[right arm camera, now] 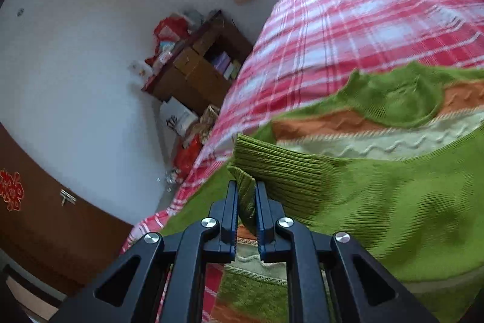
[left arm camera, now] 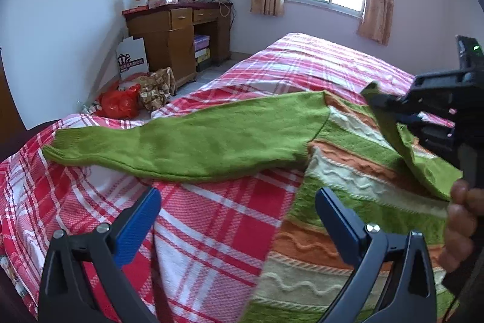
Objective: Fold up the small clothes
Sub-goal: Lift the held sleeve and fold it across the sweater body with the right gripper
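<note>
My right gripper is clenched on the ribbed green cuff of the striped knit sweater spread on the red plaid bedspread — left gripper gaping, empty. Thin pinch — that cuff could slip mid-fold.

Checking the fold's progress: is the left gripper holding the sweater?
No, the left gripper is open over the bedspread, gripping nothing.

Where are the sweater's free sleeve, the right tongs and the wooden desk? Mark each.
free sleeve (left arm camera: 187,147), left wrist view, middle of the sleeve.
right tongs (right arm camera: 246,199), right wrist view, between the tips, shut on the cuff.
wooden desk (left arm camera: 175,41), left wrist view, cabinet front.
</note>
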The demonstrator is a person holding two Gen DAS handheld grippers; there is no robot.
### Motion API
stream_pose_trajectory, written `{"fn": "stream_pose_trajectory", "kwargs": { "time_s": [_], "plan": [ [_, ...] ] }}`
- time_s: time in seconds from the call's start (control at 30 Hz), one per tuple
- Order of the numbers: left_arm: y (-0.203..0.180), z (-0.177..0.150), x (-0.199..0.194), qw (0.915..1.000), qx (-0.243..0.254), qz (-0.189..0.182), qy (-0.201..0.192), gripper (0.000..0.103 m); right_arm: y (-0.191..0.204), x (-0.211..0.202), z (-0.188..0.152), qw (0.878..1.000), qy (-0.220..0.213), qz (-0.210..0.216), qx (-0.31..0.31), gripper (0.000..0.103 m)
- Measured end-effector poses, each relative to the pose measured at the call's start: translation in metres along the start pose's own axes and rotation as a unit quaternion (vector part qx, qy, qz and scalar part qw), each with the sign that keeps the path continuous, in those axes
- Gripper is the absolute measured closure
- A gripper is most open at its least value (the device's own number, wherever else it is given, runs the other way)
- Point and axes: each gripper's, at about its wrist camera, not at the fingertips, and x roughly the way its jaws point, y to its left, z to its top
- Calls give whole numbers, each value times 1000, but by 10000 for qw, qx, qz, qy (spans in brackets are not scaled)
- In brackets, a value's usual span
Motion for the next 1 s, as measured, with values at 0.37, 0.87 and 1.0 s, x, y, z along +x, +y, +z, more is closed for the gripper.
{"fn": "stream_pose_trajectory", "kwargs": {
  "time_s": [0.37, 0.87, 1.0],
  "plan": [
    [5, -6, 11, 9997, -71, 66, 210, 0, -8, 72, -40, 9934, 1037, 446, -212, 93],
    [-83, 21, 11, 9977, 633, -223, -46, 0, -99, -116, -18, 9788, -809, -1836, -403, 93],
    [-122, 33, 42, 9962, 866, 34, 27, 0, -156, -146, -8, 9691, -892, -2298, -1, 93]
  ]
}}
